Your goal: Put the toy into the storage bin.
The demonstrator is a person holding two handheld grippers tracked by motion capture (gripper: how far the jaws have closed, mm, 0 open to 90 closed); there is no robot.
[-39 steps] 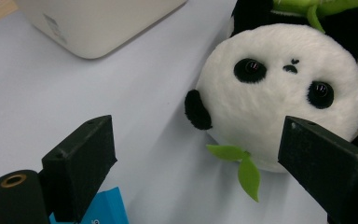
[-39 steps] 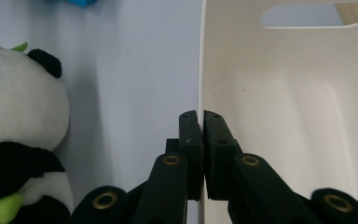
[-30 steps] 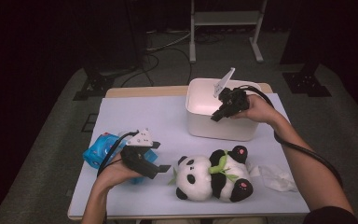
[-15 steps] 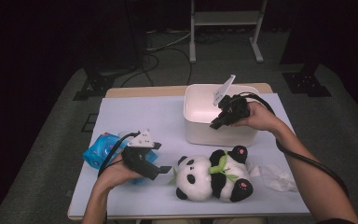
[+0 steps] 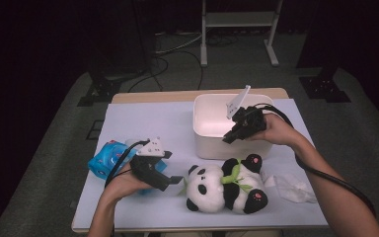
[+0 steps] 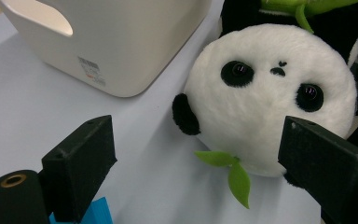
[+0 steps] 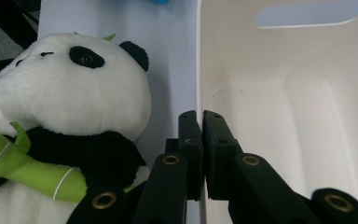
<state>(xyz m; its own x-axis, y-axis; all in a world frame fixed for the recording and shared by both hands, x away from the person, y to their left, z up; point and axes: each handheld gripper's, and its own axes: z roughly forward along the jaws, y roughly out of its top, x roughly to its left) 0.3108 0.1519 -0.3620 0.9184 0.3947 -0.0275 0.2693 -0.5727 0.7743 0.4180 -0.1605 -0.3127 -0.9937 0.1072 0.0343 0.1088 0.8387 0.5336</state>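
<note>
A plush panda (image 5: 225, 185) holding a green bamboo stalk lies on its back near the table's front edge. Behind it stands a white plastic bin (image 5: 212, 123). My right gripper (image 5: 228, 138) is shut on the bin's front wall; in the right gripper view its jaws (image 7: 200, 121) pinch that thin wall (image 7: 199, 70), with the panda (image 7: 65, 121) to the left. My left gripper (image 5: 175, 180) stands open just left of the panda's head (image 6: 270, 102), nothing between its fingers (image 6: 81, 158). The bin (image 6: 121, 46) shows beyond.
A blue packet (image 5: 103, 160) lies under my left hand at the table's left. A crumpled white tissue (image 5: 291, 185) sits right of the panda. A pale lilac cloth (image 5: 148, 123) covers the table; dark floor, cables and stand legs lie beyond.
My right gripper has drawn the white bin nearer, toward the panda and slightly left. The left gripper and the panda have stayed put.
</note>
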